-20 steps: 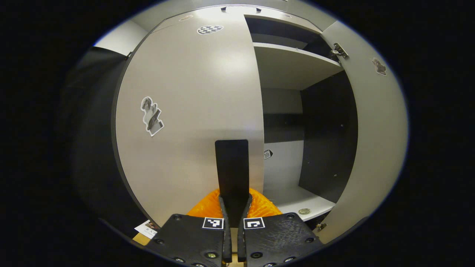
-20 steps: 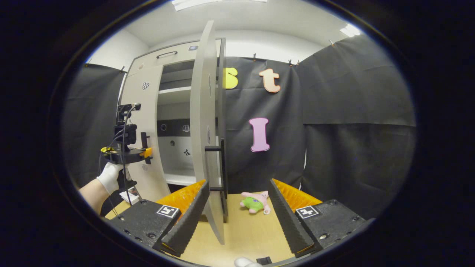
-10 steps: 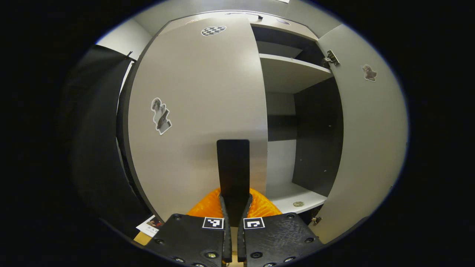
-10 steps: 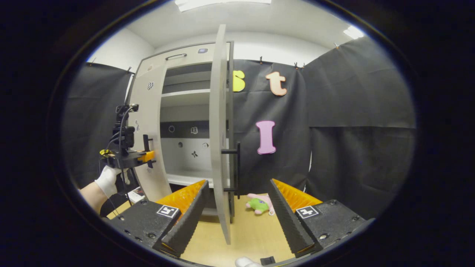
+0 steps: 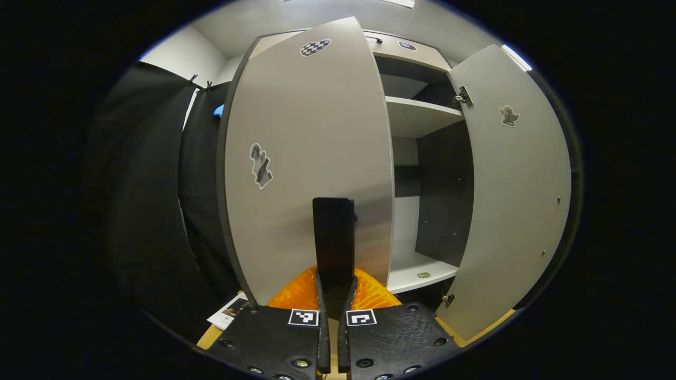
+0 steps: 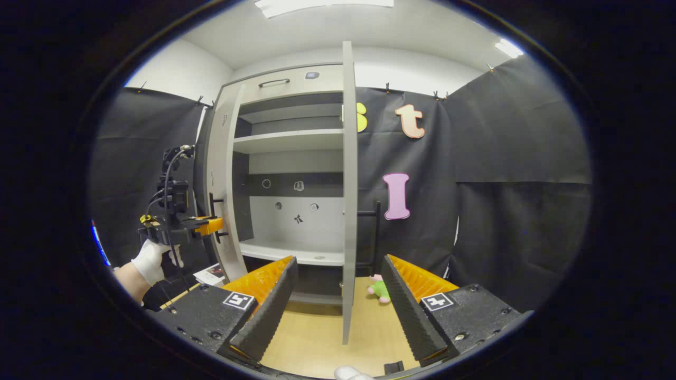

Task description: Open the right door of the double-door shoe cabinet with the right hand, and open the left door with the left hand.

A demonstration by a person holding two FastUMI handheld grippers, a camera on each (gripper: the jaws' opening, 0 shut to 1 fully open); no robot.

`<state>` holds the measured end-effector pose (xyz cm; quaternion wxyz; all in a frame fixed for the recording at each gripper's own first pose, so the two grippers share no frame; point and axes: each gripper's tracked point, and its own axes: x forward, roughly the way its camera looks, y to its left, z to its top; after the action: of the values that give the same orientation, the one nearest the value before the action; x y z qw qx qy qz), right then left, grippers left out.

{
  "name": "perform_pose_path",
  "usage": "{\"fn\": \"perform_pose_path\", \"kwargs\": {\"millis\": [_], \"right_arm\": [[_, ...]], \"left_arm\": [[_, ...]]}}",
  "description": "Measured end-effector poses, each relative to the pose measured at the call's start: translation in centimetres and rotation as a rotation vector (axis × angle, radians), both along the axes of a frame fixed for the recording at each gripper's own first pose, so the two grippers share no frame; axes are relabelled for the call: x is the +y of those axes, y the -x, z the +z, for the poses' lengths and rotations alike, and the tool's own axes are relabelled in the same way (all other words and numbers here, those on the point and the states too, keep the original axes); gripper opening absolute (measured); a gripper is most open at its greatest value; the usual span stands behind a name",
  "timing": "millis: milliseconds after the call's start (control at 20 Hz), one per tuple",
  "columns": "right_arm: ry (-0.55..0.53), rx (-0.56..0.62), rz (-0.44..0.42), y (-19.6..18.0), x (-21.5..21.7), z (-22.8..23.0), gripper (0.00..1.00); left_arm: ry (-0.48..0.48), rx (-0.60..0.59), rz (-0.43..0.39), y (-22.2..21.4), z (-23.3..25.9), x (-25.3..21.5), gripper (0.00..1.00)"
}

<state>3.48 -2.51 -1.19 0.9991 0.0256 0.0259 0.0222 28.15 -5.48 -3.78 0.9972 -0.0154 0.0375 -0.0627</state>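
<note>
Tan wooden floor (image 6: 317, 338) is carrying everything here. The grey shoe cabinet (image 6: 288, 84) is standing on it, a little pink-and-green plush toy (image 6: 380, 287) is lying on it near the cabinet's base, and a printed card (image 5: 229, 311) is sitting at the cabinet's other side.

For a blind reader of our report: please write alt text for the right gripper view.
The open right tool faces the right door, which stands edge-on, wide open. Far left, the left tool grips the left door's handle.
</note>
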Motion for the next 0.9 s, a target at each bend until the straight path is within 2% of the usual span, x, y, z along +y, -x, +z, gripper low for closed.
{"fn": "perform_pose_path", "kwargs": {"millis": [450,650,750,900], "right_arm": [[0.004,0.012,0.058,1.4,4.0,-0.4,1.0],[0.0,0.017,0.078,1.7,5.1,-0.7,1.0],[0.0,0.016,0.083,1.8,5.6,-0.7,1.0],[0.003,0.016,0.09,1.7,6.1,-0.5,1.0]], "left_arm": [[0.001,-0.007,0.07,2.9,-0.1,4.2,0.04],[-0.028,-0.002,0.094,3.7,-0.5,5.9,0.04],[-0.023,-0.002,0.107,3.8,-0.4,6.7,0.0],[-0.026,-0.005,0.134,4.1,-0.5,8.2,0.0]]}}
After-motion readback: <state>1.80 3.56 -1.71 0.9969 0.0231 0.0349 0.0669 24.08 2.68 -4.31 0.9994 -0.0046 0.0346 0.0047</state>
